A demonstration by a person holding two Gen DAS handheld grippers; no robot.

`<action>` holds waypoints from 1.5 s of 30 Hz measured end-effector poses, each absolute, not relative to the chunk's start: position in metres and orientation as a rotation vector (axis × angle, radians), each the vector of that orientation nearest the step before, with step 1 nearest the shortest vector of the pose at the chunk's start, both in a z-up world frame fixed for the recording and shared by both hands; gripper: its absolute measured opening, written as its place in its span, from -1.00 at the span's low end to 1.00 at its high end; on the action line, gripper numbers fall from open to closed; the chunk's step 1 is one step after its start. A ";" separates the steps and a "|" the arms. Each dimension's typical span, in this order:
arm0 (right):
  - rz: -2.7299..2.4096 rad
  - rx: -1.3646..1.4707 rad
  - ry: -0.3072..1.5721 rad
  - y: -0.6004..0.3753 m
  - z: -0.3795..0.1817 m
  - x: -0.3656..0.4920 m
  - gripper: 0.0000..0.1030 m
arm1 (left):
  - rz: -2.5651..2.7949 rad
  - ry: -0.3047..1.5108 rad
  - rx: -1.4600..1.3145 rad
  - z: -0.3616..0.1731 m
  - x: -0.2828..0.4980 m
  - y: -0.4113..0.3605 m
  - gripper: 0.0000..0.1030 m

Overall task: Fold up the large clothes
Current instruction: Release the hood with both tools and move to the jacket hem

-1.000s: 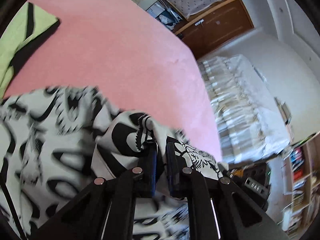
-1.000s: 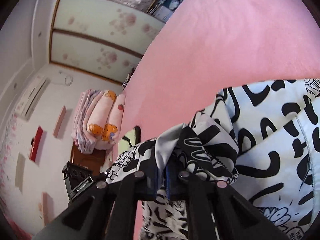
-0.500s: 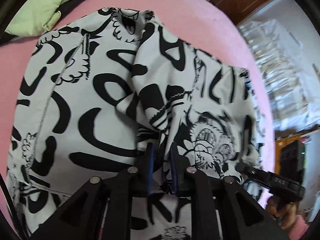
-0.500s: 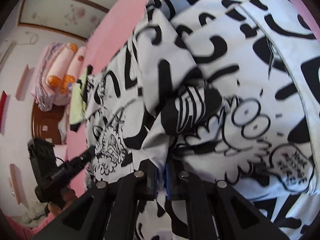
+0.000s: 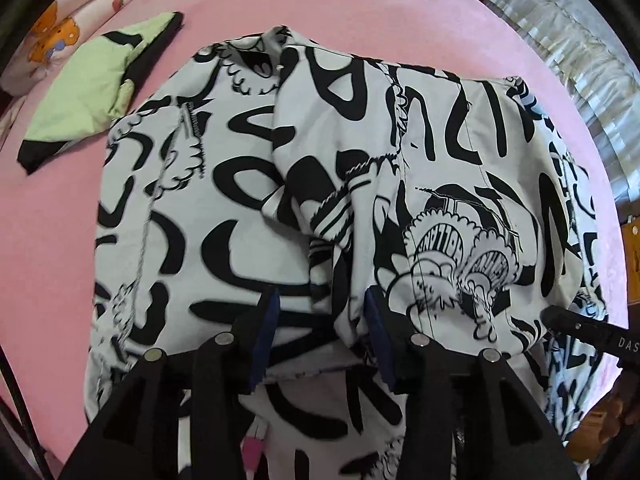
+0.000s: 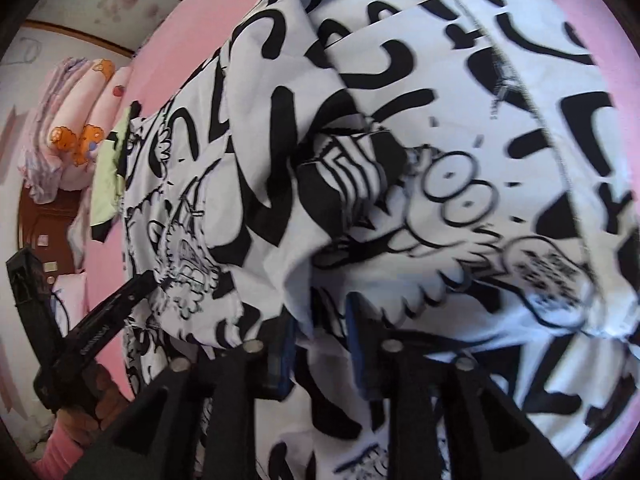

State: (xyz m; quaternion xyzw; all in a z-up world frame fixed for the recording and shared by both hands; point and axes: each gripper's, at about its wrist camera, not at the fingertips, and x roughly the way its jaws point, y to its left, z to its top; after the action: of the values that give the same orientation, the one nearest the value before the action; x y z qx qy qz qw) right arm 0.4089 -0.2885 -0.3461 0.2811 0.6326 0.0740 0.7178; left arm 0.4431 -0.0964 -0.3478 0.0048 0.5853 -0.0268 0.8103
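Black-and-white printed garment (image 5: 248,184) lies bunched on pink bed (image 5: 360,12), a fold between each gripper's fingers. Left gripper (image 5: 320,316) and right gripper (image 6: 320,336) opening; earlier both clamped the cloth.

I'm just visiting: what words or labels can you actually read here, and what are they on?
"DAS": white, on the right gripper, cut off by the picture's edge.
"HOLLAN", roughly, upside down: cartoon print on the black-and-white garment.
Speech bubble on the garment: blurred, unreadable.
White lettering on the left gripper: blurred, unreadable.
Both grippers' jaws are opening, garment between them.
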 end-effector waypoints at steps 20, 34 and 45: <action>0.271 0.173 1.083 -0.231 -0.311 0.450 -1.00 | -0.079 1.148 0.016 -0.355 0.475 -0.115 -0.80; 0.223 0.275 1.000 -0.283 -0.290 0.464 -1.00 | -0.063 1.070 0.040 -0.329 0.508 -0.111 -0.51; 0.214 0.144 0.876 -0.262 -0.286 0.571 -1.00 | -0.018 1.011 0.020 -0.335 0.611 -0.101 -0.51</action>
State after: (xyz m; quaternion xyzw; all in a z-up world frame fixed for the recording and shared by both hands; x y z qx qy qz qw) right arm 0.5713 -0.2616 -0.2862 0.0695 0.4228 0.1031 0.8976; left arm 0.6108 -0.1012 -0.3347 0.0096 0.4843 -0.0088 0.8748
